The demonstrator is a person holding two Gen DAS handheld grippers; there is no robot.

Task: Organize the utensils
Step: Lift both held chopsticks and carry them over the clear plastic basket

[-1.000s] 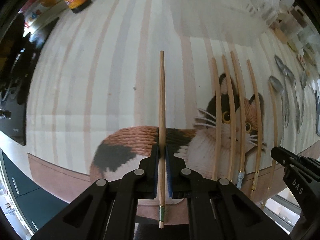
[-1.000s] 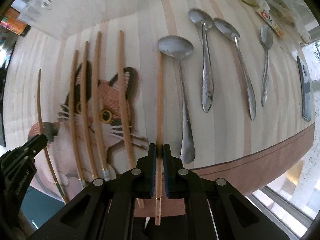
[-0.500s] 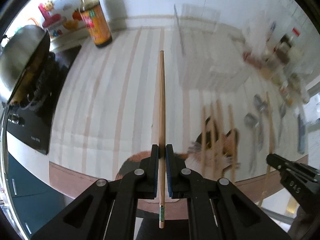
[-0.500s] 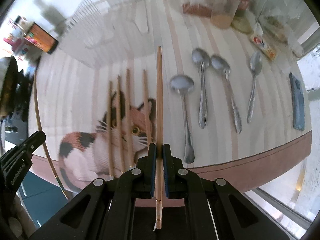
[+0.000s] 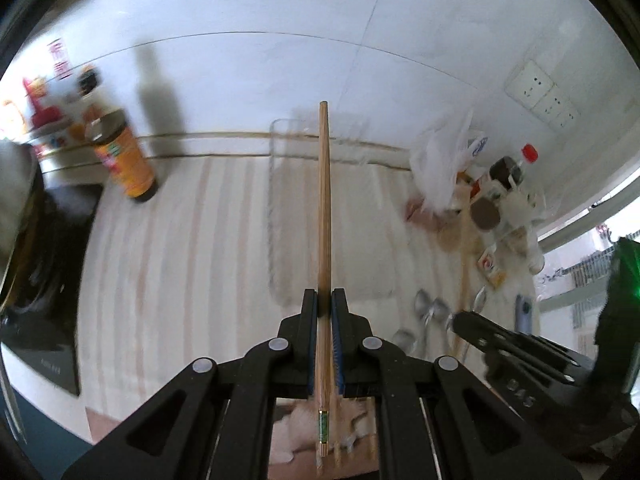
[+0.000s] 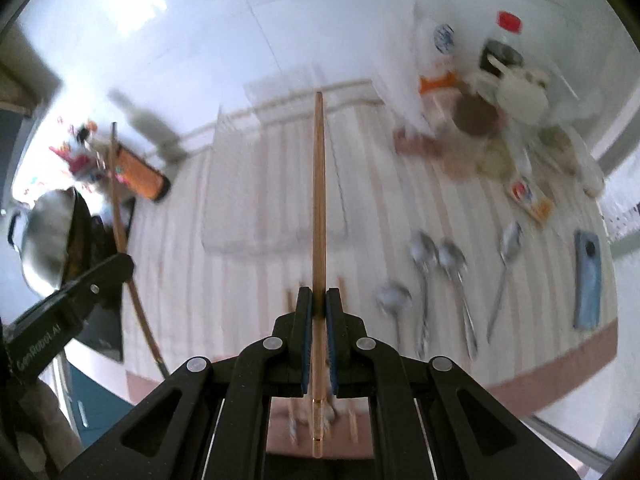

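While both claws hang above the table, each pinches a single chopstick:

Left claw [image 5: 325, 312]: pads pressed together on a wooden chopstick [image 5: 324, 208], which runs straight ahead between the fingers; its green-banded butt end pokes out behind the pads.
Right claw [image 6: 316, 308]: pads pressed together on a second chopstick [image 6: 319, 200], also lined up with the fingers, a thin gold band near its butt end.
Each claw in the other's view: the right claw shows at the lower right of the left wrist view, the left claw at the lower left of the right wrist view, with its chopstick slanting up past it.
Remaining chopsticks [image 6: 289, 300]: lying on the table just under the right claw, mostly hidden by it and blurred.
Spoons [image 6: 424, 280]: four metal ones lying to the right of the chopsticks, handles toward the near edge.
Clear tray [image 6: 276, 200]: a see-through rectangular container farther back on the table, beyond both chopstick tips.
Table [image 5: 192, 248]: covered with a pale striped cloth with a brownish border.
Sauce bottle [image 5: 124, 160]: standing at the back left, orange label.
Jars and packets [image 6: 500, 92]: crowded at the back right, blurred.
Blue-grey flat object [image 6: 588, 280]: near the right edge; what it is cannot be told.
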